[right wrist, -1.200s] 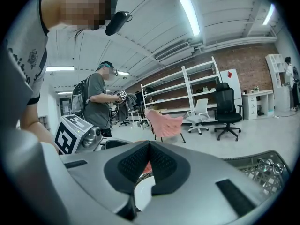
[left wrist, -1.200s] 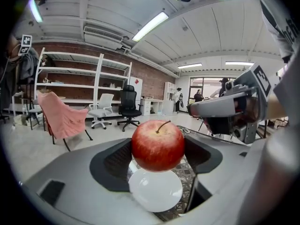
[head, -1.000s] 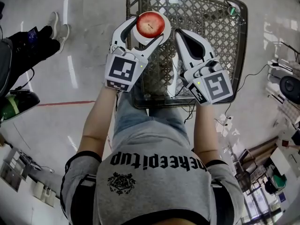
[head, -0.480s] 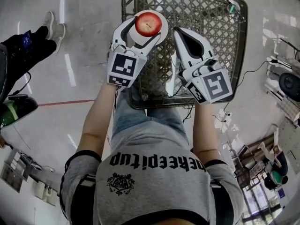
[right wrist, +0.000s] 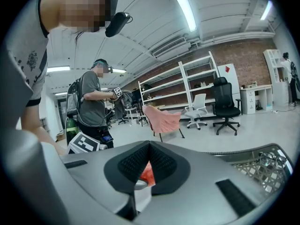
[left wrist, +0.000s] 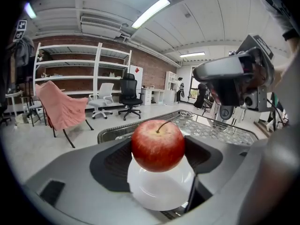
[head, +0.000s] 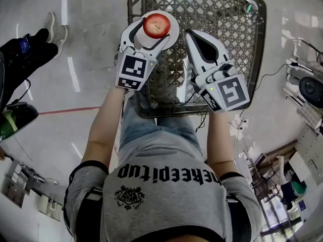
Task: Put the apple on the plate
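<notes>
A red apple point(head: 156, 25) sits between the jaws of my left gripper point(head: 156, 27), which is shut on it. It hangs just above a small white plate point(head: 174, 22) at the near left corner of the woven lattice table point(head: 227, 29). The left gripper view shows the apple point(left wrist: 158, 145), stem up, pinched between the dark pads of the left gripper point(left wrist: 158, 148) over the plate point(left wrist: 159, 193). My right gripper point(head: 187, 33) is shut and empty, just right of the plate. Past the right gripper point(right wrist: 149, 150), a sliver of apple point(right wrist: 147, 173) and plate point(right wrist: 140, 194) shows.
A person's legs and shoes point(head: 50, 26) are on the floor at the left, with a green cylinder point(head: 10, 117) nearby. Cables point(head: 242, 127) trail by the table's right side. Another person point(right wrist: 93, 107), a pink-draped chair point(left wrist: 61, 109), office chairs and shelves stand further off.
My left gripper has carried the apple slightly forward and left, over the plate. The right gripper has barely shifted.
</notes>
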